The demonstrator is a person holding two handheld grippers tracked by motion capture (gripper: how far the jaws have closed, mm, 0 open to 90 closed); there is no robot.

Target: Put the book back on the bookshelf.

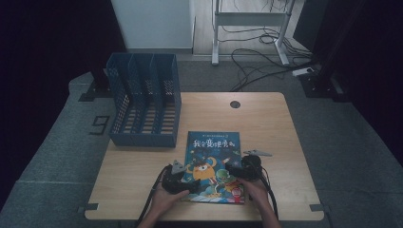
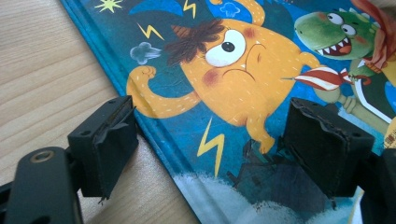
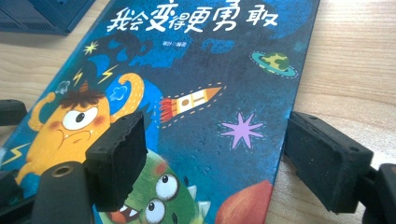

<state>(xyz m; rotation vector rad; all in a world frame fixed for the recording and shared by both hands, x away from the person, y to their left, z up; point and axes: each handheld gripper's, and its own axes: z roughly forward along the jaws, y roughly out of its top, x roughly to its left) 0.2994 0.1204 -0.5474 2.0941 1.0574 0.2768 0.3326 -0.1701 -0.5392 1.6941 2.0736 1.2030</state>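
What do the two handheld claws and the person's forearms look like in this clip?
Both are black. The left claw and right claw each carry a grey three-cornered plate on top and trail a dark cable back along the forearm. Up close, each has two blocky black jaws with worn, ragged-edged pads and a round rivet at the joint. The forearms appear bare, with no sleeve in sight.

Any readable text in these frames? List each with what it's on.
"我会变得更勇敢": title on the book cover, white letters.
"9": large dark numeral on the floor left of the table.
Small line under the title: too small to read.
Red badge at the cover's lower corner in the high view: blurred.
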